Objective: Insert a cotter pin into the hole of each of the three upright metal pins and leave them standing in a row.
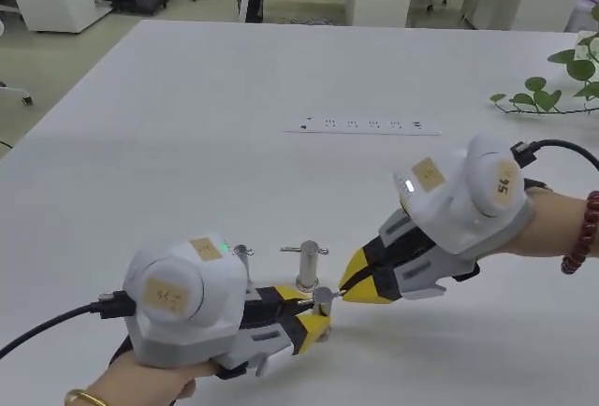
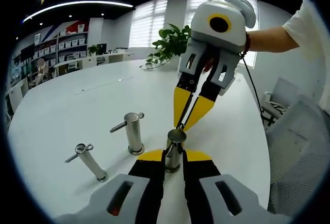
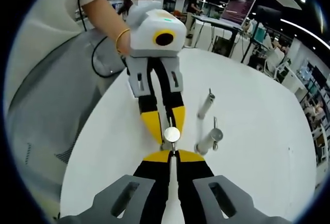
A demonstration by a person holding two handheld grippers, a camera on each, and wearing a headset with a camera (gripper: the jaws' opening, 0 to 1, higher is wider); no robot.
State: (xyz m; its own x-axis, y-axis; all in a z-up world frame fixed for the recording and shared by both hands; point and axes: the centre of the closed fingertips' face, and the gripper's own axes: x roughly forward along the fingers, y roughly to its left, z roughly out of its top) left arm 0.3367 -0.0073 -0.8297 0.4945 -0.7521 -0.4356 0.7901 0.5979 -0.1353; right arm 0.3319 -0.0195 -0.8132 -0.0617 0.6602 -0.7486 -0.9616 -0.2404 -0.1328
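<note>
Grips one pin (image 2: pixel 175 140) upright on the tabletop (image 2: pixel 77 110) in the left claw (image 2: pixel 175 157), lower centre of the left gripper view. Meets its top with the right claw (image 2: pixel 181 125), pinched narrow; cannot tell what sits between the tips. Left of it, second pin (image 2: pixel 135 133) and third pin (image 2: pixel 91 160), a cotter (image 2: pixel 124 124) through each.
</note>
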